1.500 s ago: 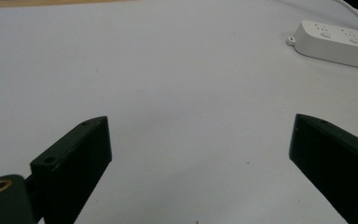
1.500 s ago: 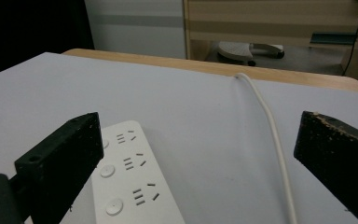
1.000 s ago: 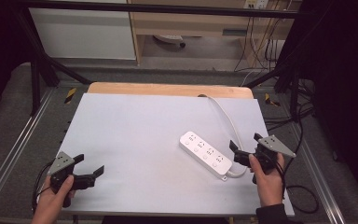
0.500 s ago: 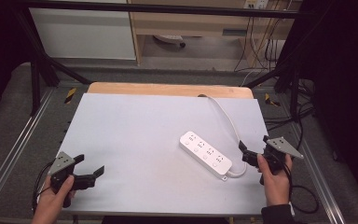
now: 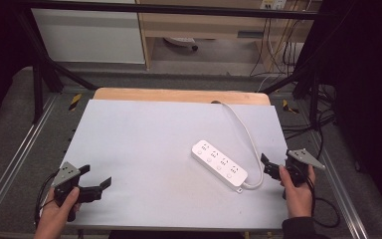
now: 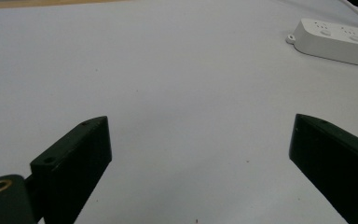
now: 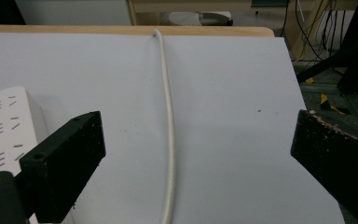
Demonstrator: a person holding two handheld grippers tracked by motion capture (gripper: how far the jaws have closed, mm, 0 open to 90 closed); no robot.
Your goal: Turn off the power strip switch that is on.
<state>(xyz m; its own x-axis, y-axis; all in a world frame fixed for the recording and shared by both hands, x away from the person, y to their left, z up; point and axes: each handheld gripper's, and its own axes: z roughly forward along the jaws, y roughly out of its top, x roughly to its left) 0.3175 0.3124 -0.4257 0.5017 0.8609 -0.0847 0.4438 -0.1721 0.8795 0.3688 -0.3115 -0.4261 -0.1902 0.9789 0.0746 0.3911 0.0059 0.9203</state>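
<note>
Right now the power strip (image 5: 219, 164) lies diagonally toward the right edge of the surface (image 5: 144, 134), its cord (image 5: 243, 130) curving back to the far edge. The right gripper (image 5: 268, 167) sits just beside the strip's near end, jaws spread; the left gripper (image 5: 99, 185) rests near the front left corner, jaws also spread. To grip well, bring the right jaws squarely across the strip's narrow body, clear of the cord. No readable brand or writing shows on it.

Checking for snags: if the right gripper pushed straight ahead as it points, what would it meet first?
Probably the white cord, which runs between the right gripper's open jaws; the power strip lies off to its left.
</note>
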